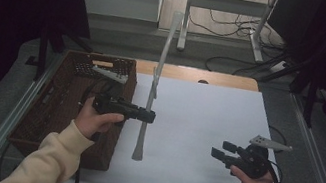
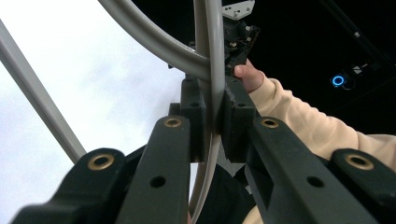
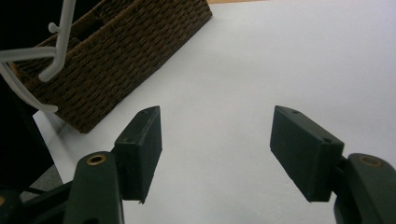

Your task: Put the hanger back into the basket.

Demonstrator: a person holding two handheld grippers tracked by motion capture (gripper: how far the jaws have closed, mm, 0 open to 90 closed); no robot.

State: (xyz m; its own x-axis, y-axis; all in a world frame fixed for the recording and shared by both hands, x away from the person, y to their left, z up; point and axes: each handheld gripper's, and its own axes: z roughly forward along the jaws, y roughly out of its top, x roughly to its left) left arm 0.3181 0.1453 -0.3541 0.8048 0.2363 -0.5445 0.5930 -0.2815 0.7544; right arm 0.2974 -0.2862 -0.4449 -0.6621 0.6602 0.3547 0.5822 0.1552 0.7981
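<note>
My left gripper (image 1: 150, 116) clamps a pale grey plastic clothes hanger (image 1: 151, 100) upright, just right of the brown wicker basket (image 1: 115, 136); my right gripper (image 1: 222, 150) (well right of the basket) gapes empty.

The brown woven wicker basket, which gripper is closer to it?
Left. The left gripper, shut on a pale grey plastic hanger, hovers beside the brown woven wicker basket. The right gripper, open, sits far across the white table.

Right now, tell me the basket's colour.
Dark brown woven wicker basket; the right gripper view shows it best.
</note>
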